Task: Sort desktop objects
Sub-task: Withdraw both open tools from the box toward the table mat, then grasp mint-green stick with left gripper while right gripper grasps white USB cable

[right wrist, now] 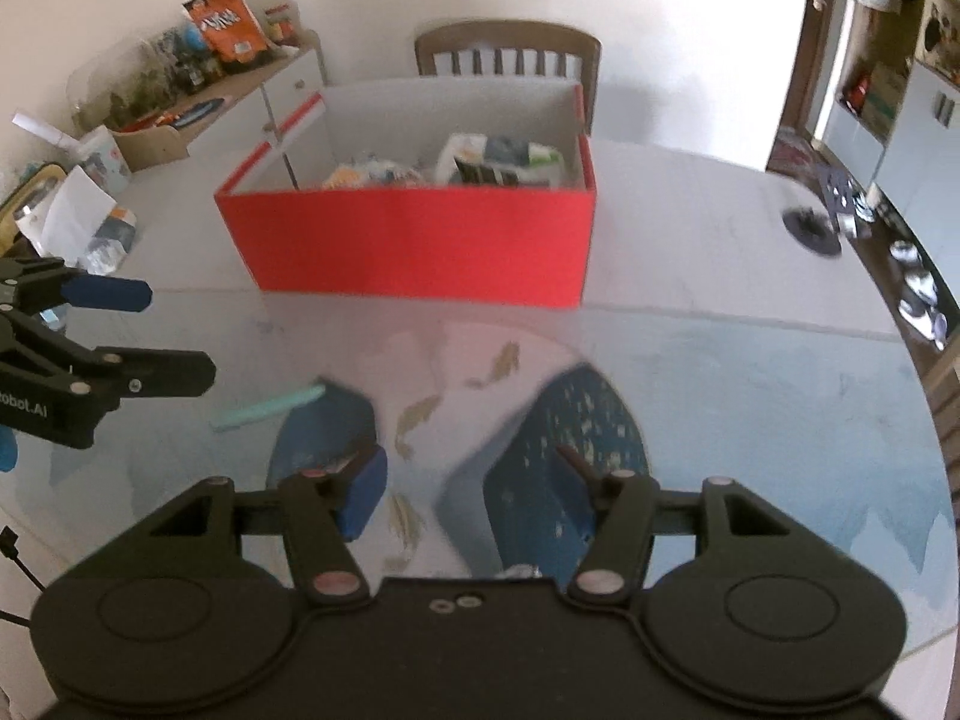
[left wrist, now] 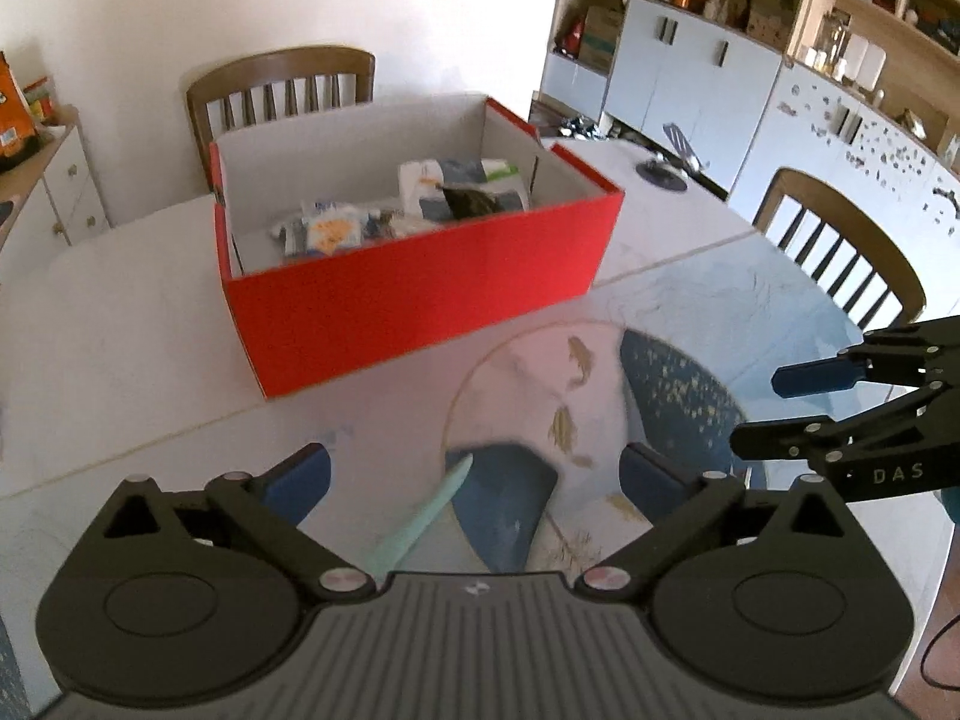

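The table, largest element, spreads beneath both of your grippers and carries a mat printed with blue shapes and fish. At twelve o'clock in both wrist views stands the red box, open-topped and already holding packets, so it reads as the collecting bin for the sort; its open top lets you drop items in from above. Your left gripper has its jaws spread wide with nothing between the pads, apparently readied to straddle the next object. Your right gripper stands at a moderate gap, likewise empty, and appears at three o'clock in the left view, probably waiting its turn. The pale green stick, smallest item and the likely next target, lies flat on the mat, running toward one o'clock between the left jaws; in the right view it sits at nine o'clock.
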